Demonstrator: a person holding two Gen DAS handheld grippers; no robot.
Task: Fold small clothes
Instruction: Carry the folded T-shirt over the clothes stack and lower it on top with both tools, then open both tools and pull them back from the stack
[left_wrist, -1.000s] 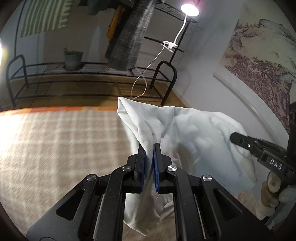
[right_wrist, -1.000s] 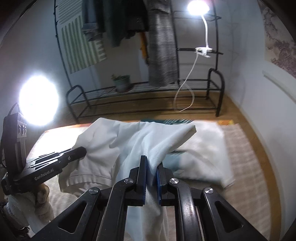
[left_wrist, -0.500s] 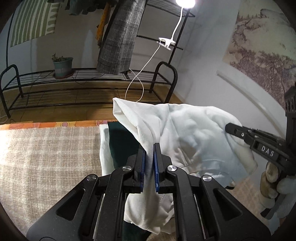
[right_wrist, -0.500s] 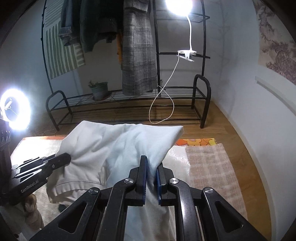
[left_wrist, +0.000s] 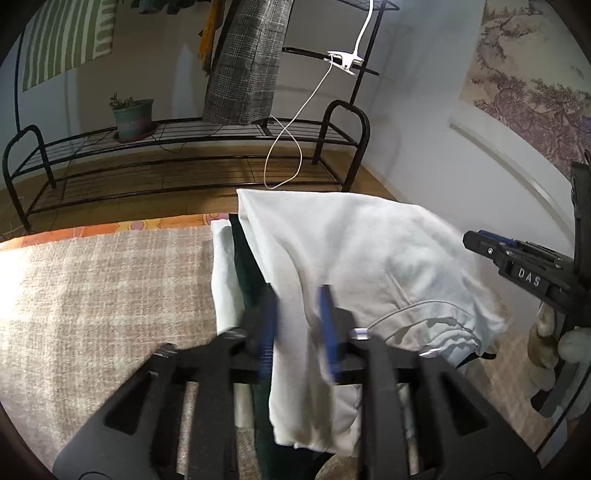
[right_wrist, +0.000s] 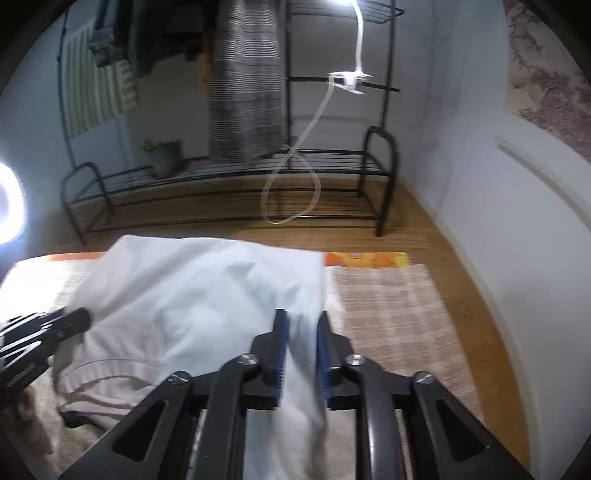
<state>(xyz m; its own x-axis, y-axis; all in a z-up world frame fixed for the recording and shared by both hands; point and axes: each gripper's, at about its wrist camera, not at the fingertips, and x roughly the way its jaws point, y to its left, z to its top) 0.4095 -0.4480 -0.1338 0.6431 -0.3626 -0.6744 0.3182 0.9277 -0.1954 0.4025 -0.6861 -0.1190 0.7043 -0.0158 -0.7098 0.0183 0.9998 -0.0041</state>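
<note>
A white garment (left_wrist: 369, 266) lies folded over on a small stack: a dark green cloth (left_wrist: 245, 273) and another white piece (left_wrist: 223, 273) show under its left edge. My left gripper (left_wrist: 297, 291) is open, its blue pads either side of the garment's left edge. My right gripper (right_wrist: 301, 317) is open too, with the garment's right edge (right_wrist: 221, 295) lying loose between its pads. The right gripper shows in the left wrist view (left_wrist: 476, 242) at the far right; the left gripper shows in the right wrist view (right_wrist: 83, 317) at the left.
A beige checked mat (left_wrist: 103, 295) covers the surface, with an orange patterned edge (right_wrist: 369, 260) at the far side. Beyond stand a black metal rack (left_wrist: 184, 155) with a potted plant (left_wrist: 131, 118), hanging clothes and a loose white cable. A white wall is on the right.
Both grippers were shut on the white garment and carried it over onto the stack. Now both have opened and the garment has dropped flat.
</note>
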